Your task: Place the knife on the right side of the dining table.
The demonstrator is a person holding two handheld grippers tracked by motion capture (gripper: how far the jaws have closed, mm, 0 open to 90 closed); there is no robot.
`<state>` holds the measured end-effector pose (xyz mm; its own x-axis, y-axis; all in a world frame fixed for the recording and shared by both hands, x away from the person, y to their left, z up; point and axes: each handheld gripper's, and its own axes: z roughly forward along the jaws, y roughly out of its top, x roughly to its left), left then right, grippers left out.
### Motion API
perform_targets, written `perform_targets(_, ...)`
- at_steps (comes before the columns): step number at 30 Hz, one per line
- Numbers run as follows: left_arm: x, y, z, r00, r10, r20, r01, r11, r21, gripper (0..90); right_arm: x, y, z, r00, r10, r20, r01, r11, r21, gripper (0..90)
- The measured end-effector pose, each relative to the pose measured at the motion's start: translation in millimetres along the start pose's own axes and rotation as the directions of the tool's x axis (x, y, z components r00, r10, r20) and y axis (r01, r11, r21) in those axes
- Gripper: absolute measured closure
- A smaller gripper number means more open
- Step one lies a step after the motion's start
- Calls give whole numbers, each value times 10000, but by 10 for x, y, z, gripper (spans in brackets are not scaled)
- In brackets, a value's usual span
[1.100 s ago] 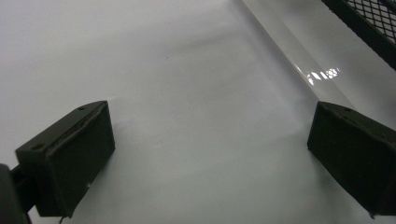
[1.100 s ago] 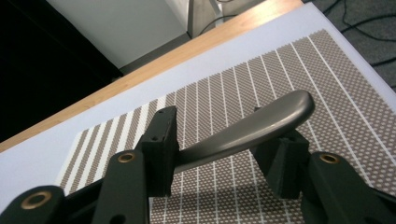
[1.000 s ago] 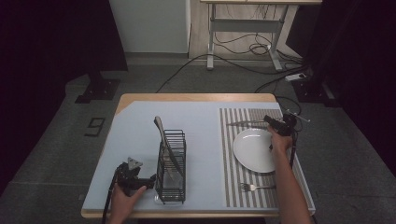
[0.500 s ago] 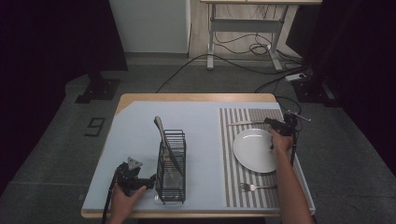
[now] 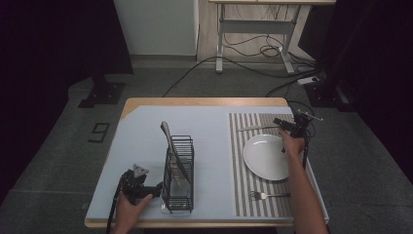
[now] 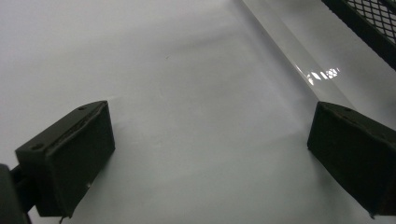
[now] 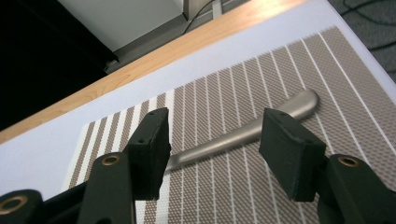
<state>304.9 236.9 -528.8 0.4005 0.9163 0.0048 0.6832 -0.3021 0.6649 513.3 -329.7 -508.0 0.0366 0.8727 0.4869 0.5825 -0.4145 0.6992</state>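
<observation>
steel utensil handle (image 7: pixel 243 133) between open right claw (image 7: pixel 215 147) jaws.

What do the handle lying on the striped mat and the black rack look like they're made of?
The handle looks like brushed or satin metal, probably stainless steel: grey, smooth, with a soft sheen along its curve. The striped mat under it looks woven, likely vinyl or fabric. The rack looks like thin wire with a black coating, going by its open grid.

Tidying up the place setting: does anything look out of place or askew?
A metal utensil lies crosswise above the plate, between the open right gripper jaws. The knife leans tilted in the wire rack.
</observation>
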Motion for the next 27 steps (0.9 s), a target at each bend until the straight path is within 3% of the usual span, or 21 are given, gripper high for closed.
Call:
perform_targets(6, 0, -1, 0, 10000, 1, 1, -1, 10000, -2, 1, 118, 112, 127, 9975, -707, 37, 705, 9968, 381, 420)
perform_targets(11, 1, 0, 1, 10000, -7, 8, 7, 10000, -4, 0, 184, 181, 300, 9917, -1275, 193, 1252, 9880, 905, 423)
perform_targets(14, 2, 0, 1, 10000, -7, 11, 7, 10000, 0, 1, 210, 165, 385, 9867, -1621, 137, 1602, 9828, 921, 433)
perform_targets(19, 1, 0, 1, 10000, -8, 8, 8, 10000, -1, 1, 197, 105, 549, 9853, -1669, 355, 1591, 9740, 1612, 433)
perform_targets(27, 1, -1, 0, 10000, -2, 4, 2, 10000, -2, 1, 165, 86, 564, 9902, -1352, 340, 1287, 9801, 1513, 441)
